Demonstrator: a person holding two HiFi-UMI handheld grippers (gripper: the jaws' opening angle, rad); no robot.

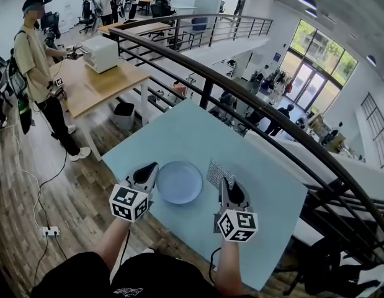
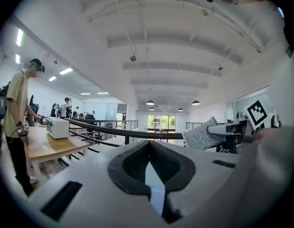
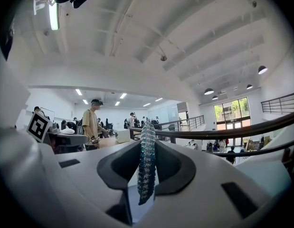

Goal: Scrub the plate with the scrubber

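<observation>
A round pale blue plate lies on the light blue table, between my two grippers. My left gripper sits just off the plate's left rim; in the left gripper view its jaws meet at the tips with nothing between them. To the right of the plate, my right gripper is shut on a silvery mesh scrubber, which rises from its jaws above the table. The right gripper view shows the scrubber edge-on, pinched between the pads. From the left gripper view, the scrubber shows flat at the right.
A dark metal railing runs along the table's far side, with an open drop behind it. To the left a person stands by a wooden table bearing a white appliance. A power strip lies on the wooden floor.
</observation>
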